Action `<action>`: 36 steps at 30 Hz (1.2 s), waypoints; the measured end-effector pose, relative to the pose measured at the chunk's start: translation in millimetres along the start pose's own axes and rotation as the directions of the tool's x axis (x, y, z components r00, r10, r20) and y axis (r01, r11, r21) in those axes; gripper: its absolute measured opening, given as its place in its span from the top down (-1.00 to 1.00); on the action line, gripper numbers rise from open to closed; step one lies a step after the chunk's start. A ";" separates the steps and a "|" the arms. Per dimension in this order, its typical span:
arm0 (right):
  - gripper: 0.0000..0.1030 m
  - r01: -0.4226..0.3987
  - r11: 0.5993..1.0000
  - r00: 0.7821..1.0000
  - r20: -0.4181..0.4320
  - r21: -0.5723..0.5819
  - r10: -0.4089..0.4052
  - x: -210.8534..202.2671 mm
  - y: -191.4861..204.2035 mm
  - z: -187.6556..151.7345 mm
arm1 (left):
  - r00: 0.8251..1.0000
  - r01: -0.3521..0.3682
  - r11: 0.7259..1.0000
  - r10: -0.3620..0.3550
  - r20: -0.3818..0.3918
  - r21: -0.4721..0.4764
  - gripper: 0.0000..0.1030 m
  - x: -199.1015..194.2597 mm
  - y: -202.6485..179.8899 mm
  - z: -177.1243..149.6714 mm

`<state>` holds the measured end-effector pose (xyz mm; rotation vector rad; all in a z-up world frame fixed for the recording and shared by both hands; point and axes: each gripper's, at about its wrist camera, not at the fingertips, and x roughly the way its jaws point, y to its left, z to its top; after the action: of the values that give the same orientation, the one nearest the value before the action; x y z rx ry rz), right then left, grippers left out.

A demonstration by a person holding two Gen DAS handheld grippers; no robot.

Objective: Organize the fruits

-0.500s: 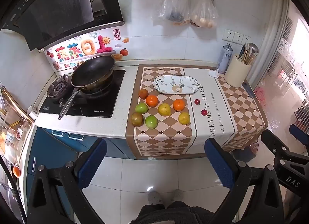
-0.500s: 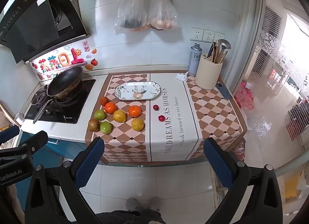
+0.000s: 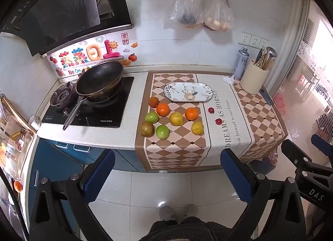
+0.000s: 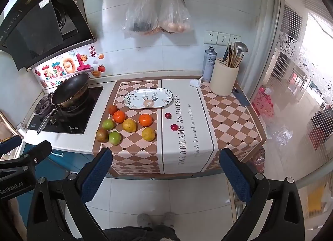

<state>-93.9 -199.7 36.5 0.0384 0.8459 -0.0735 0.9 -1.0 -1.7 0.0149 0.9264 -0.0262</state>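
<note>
Eight fruits (image 3: 172, 118) sit loose on the desk (image 3: 226, 128) before the empty plate (image 3: 188, 94); my left gripper (image 3: 167, 175) and right gripper (image 4: 166, 173), both spread and empty, hang well back, and I fear nudging one rolling off

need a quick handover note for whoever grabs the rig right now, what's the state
Left claw: open, empty, held above the floor short of the counter.
Right claw: open, empty, likewise short of the counter.
Fruit: eight round fruits loose on the checkered runner, just in front of the oval plate; two small red fruits to their right on the white strip.
Done: nothing, the plate holds no fruit.
Left: every fruit still needs sorting, probably onto the plate.
</note>
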 end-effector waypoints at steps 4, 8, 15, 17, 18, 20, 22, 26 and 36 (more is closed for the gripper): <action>-1.00 -0.002 1.000 1.000 0.003 0.002 0.002 -5.1 -5.4 -1.2 | 1.000 -0.001 1.000 0.001 0.000 0.001 -1.00 -5.5 -1.8 1.9; -1.00 -0.004 1.000 1.000 0.002 0.005 0.004 -2.3 -6.5 -1.9 | 1.000 -0.002 1.000 0.002 0.001 0.002 -1.00 -5.7 -2.0 1.7; -1.00 -0.007 1.000 1.000 0.002 0.005 0.007 -10.0 -4.2 -1.2 | 1.000 -0.002 1.000 0.002 0.004 0.000 -1.00 -6.3 -2.4 1.5; -1.00 -0.007 1.000 1.000 0.004 0.008 0.007 -12.1 -7.3 -2.6 | 1.000 -0.003 1.000 0.003 0.006 0.001 -1.00 -5.8 -2.2 1.2; -1.00 -0.008 1.000 1.000 0.004 0.007 0.008 -12.7 -7.0 -2.6 | 1.000 -0.003 1.000 0.003 0.005 0.001 -1.00 -6.1 -2.8 1.3; -1.00 -0.008 1.000 1.000 0.005 0.009 0.008 -12.7 -7.1 -2.7 | 1.000 -0.003 1.000 0.003 0.006 0.002 -1.00 -6.0 -1.9 1.0; -1.00 -0.012 1.000 1.000 0.003 0.009 0.012 -13.8 -7.1 -2.9 | 1.000 -0.005 1.000 0.005 0.006 0.003 -1.00 -6.7 -2.4 1.1; -1.00 -0.017 1.000 1.000 0.003 0.014 0.017 -12.5 -7.9 -4.0 | 1.000 -0.007 1.000 0.006 0.008 0.003 -1.00 -10.9 -5.8 4.2; -1.00 -0.018 1.000 1.000 0.006 0.013 0.018 -12.9 -8.4 -3.9 | 1.000 -0.007 1.000 0.007 0.010 0.004 -1.00 -17.1 -10.0 7.1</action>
<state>-106.0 -207.2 43.5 0.0582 0.8391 -0.0620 -4.0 -10.8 16.2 0.0219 0.9161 -0.0221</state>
